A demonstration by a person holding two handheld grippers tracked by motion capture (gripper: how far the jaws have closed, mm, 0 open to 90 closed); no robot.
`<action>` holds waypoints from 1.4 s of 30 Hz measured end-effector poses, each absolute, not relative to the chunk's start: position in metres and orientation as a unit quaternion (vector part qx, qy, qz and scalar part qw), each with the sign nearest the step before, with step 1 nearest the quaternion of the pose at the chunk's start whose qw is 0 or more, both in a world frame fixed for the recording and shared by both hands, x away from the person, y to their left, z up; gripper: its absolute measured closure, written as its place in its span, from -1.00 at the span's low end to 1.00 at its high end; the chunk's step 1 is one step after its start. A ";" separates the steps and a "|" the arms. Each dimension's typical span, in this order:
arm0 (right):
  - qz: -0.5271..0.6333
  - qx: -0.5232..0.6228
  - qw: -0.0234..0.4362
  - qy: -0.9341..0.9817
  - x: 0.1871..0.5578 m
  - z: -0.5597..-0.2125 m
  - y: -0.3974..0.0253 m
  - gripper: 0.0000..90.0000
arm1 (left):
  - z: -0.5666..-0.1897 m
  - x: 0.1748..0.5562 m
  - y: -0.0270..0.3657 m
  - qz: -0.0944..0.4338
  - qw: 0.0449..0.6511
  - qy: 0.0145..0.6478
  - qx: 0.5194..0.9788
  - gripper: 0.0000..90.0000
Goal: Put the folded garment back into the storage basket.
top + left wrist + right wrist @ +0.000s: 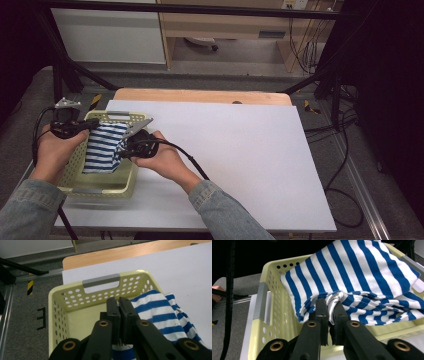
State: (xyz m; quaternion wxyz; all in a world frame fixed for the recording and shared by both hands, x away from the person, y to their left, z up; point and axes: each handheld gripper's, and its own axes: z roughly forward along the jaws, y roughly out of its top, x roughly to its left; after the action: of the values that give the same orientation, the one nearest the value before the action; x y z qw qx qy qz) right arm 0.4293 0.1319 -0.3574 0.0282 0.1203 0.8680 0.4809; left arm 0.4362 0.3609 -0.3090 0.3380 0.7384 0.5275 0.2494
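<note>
In the high view we see a yellow basket (98, 184) at the lower left of the frame, on the left edge of the white table (240, 160). A blue-and-white striped cloth (102, 147) hangs over the basket, lifted between our two grippers.

Our left gripper (92, 125) sits at the cloth's upper left corner, and our right gripper (121, 150) sits against its right edge, near the frame's left centre. A black cable (192, 162) trails from the right gripper toward the lower middle of the frame.

In the left gripper view, the basket (75, 297) fills the centre, its grey handle (101, 280) near the top. The left gripper (119, 305) shows its jaws pressed nearly together; striped cloth (160, 312) lies to their right and a bit shows under them at the bottom, so they seem to pinch it, though we cannot see the contact itself.

In the right gripper view, the cloth (352, 272) spreads across the upper right, draped over the basket (272, 305). The right gripper (331, 305) has its jaws closed on a bunched fold of the cloth with a small white label in it, at the frame's centre.
</note>
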 end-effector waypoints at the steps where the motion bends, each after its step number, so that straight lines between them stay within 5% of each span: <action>1: 0.481 0.120 0.029 0.868 0.429 -0.358 0.132 0.92 | -0.309 0.436 0.361 0.249 0.336 0.528 0.739 0.93; 34: 0.469 0.133 0.022 0.873 0.440 -0.375 0.144 0.86 | -0.324 0.443 0.372 0.250 0.354 0.521 0.736 0.90; 39: 0.465 0.156 0.025 0.871 0.439 -0.372 0.137 0.16 | -0.325 0.446 0.372 0.270 0.366 0.533 0.714 0.13; 42: 0.474 0.166 0.034 0.864 0.435 -0.362 0.123 -0.08 | -0.322 0.440 0.364 0.271 0.372 0.535 0.709 -0.10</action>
State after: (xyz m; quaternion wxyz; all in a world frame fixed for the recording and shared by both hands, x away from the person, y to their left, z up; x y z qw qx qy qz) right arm 0.4347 0.1230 -0.3616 0.0339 0.1657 0.8640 0.4743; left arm 0.4396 0.3644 -0.3220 0.3721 0.7088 0.5346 0.2708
